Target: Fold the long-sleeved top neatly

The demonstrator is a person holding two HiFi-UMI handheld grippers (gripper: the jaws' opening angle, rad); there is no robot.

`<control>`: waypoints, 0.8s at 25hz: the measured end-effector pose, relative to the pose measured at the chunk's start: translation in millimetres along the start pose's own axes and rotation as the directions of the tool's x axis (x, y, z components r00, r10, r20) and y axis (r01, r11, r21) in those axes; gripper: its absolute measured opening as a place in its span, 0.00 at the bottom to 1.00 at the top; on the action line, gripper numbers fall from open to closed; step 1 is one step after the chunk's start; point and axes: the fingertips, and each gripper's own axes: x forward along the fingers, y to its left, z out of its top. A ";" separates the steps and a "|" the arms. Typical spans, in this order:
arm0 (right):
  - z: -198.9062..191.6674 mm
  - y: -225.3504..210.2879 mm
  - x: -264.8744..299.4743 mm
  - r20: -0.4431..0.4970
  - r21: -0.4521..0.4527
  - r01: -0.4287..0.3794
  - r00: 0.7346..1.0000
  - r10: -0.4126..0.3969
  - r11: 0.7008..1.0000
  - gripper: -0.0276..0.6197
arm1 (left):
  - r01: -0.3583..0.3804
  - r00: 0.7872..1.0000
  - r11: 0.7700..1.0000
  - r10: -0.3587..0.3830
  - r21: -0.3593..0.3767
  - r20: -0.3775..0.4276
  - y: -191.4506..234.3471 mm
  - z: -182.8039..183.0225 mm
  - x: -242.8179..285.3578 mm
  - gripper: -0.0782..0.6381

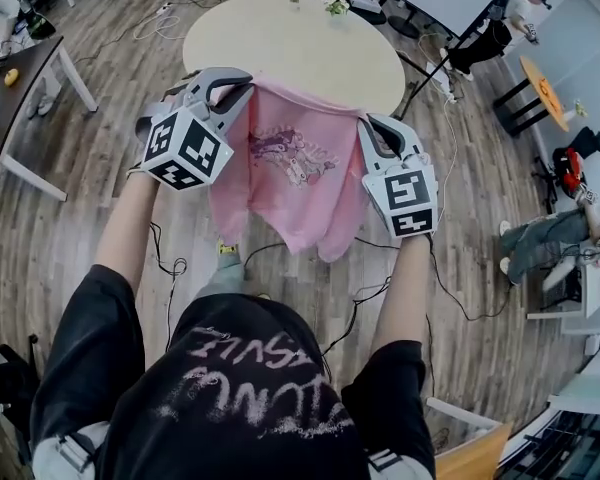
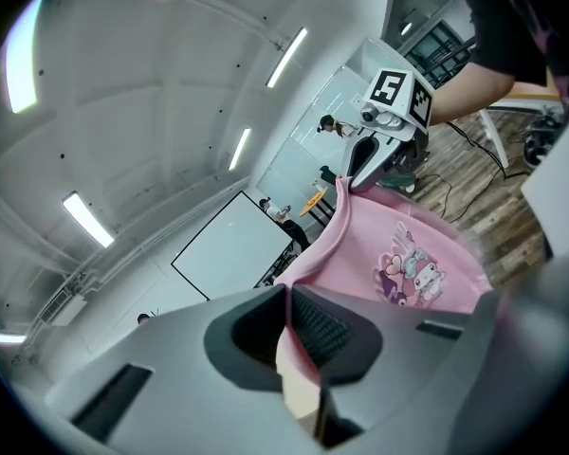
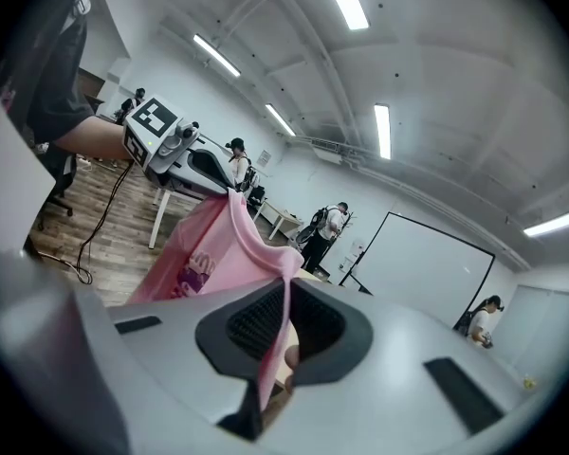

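The pink top (image 1: 295, 183) hangs in the air, stretched between the two sets of jaws and dropping down below them. Its bottom edge hangs loose over the wooden floor (image 1: 100, 208). Just past the jaws stands a round pale table (image 1: 310, 38). I cannot tell if the top touches its near edge.

The person holds both arms out in front, almost straight. The left arm (image 1: 125, 228) and the right arm (image 1: 405, 288) are bare below short black sleeves. Both are raised to about the same height, with the grippers pointing forward and a little down.

The left gripper (image 1: 242, 86) has its jaws clenched on one upper corner of the top. In the left gripper view the pink cloth is squeezed flat between the ribbed pads of that gripper (image 2: 289, 320). The right gripper (image 1: 365, 123) is clamped on the other upper corner. In the right gripper view a thin fold of pink cloth runs down between its pads (image 3: 284, 316).

The top edge sags a little between the two grips. The sides fall in soft folds under each set of jaws. The front of the top faces the person. On it is a small cartoon picture (image 1: 292, 153) in purple and white.
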 end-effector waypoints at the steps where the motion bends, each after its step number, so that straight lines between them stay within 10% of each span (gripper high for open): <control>1: 0.2 -0.3 -0.6 0.001 0.000 0.001 1.000 -0.001 1.000 0.07 | -0.001 1.000 1.000 0.001 -0.005 0.003 -0.1 0.7 -1.0 0.15; 20: -22.8 -43.1 121.5 -0.033 0.036 -0.009 0.999 0.010 0.999 0.07 | 0.046 0.999 0.998 -0.047 -0.034 -0.027 48.9 -72.7 94.8 0.15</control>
